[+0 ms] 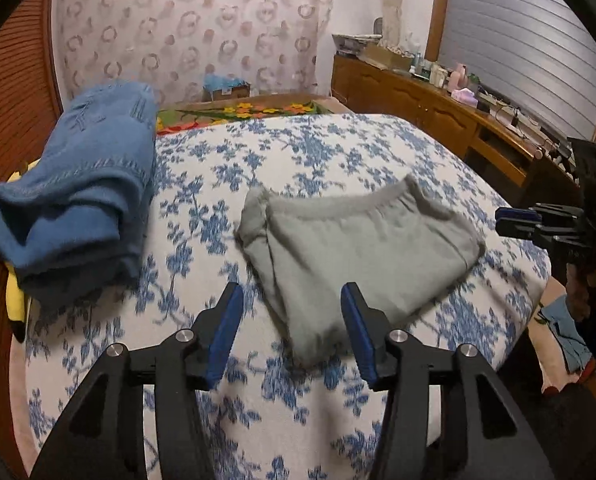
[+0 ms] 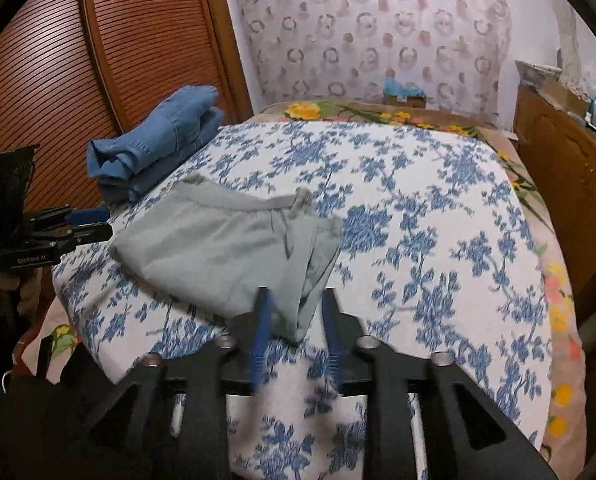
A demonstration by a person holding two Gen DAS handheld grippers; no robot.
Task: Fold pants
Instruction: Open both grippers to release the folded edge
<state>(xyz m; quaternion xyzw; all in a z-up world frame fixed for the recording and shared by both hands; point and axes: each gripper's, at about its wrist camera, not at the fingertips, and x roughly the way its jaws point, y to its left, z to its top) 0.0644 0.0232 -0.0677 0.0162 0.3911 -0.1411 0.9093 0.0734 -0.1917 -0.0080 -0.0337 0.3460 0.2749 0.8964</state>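
Note:
The grey pants [image 1: 358, 252] lie folded into a compact bundle on the blue-flowered bedspread [image 1: 298, 152]. In the left wrist view my left gripper [image 1: 291, 300] is open, its blue pads [image 1: 225, 332] on either side of the bundle's near corner, just above it. In the right wrist view the grey pants [image 2: 225, 252] lie ahead, and my right gripper [image 2: 293, 300] is open with its fingertips at the near corner of the fabric; I cannot tell whether they touch it. The right gripper also shows at the right edge of the left wrist view [image 1: 514, 220].
Folded blue jeans [image 1: 77, 192] lie at the left edge of the bed, also in the right wrist view [image 2: 157, 140]. A slatted wooden wardrobe [image 2: 77, 60] stands to the left. A wooden dresser [image 1: 438, 108] with small items stands to the right. A curtain [image 1: 185, 28] hangs behind.

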